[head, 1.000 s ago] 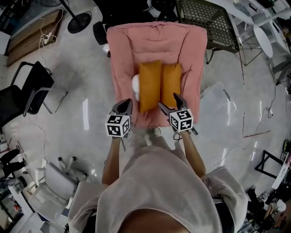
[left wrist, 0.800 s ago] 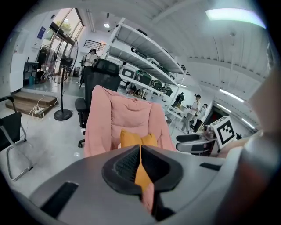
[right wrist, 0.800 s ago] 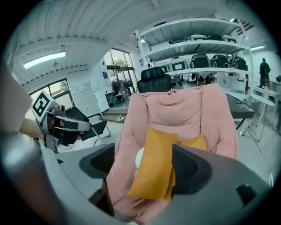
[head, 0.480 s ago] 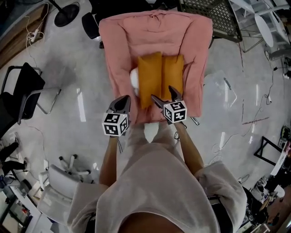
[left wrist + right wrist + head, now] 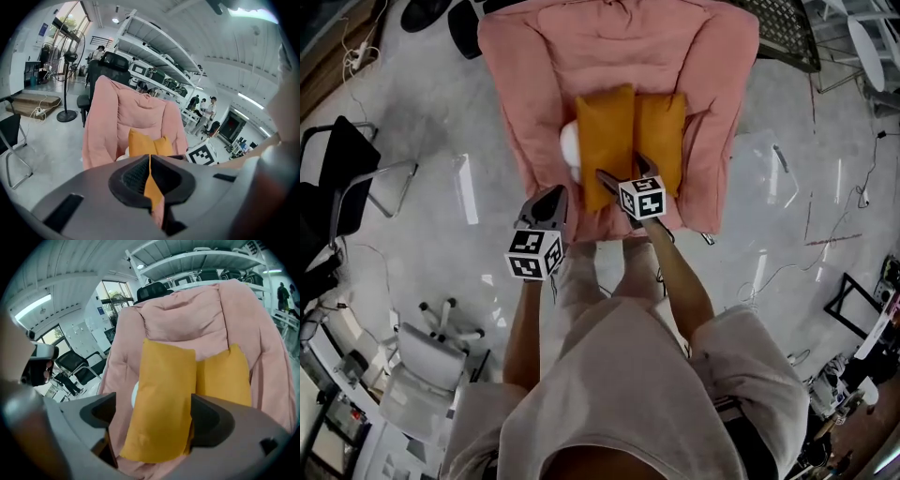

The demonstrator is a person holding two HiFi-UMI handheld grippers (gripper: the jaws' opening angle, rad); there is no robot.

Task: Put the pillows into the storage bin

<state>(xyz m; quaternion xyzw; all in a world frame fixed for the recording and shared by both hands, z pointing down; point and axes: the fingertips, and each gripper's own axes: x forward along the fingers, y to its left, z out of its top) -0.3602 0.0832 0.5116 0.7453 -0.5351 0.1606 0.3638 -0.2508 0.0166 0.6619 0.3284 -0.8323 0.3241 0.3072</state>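
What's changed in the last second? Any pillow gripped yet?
The right claw went forward over the near end of the left orange pillow, and its jaws have just been opening; the pillow sits between them, not gripped. Left claw stays shut by the pink chair; both pillows unmoved.

Bright, even light is seen throughout. White glare streaks are thrown onto the glossy floor (image 5: 467, 192) left and right of the pink chair (image 5: 619, 66), and shadows beside it are kept soft. In the left gripper view, daylight is let in through windows (image 5: 70, 23) left of the chair, and a strip light (image 5: 247, 100) is caught to its right. Both gripper views are bent by fisheye, their corners are blacked out, and the foreground below the chair is left soft.
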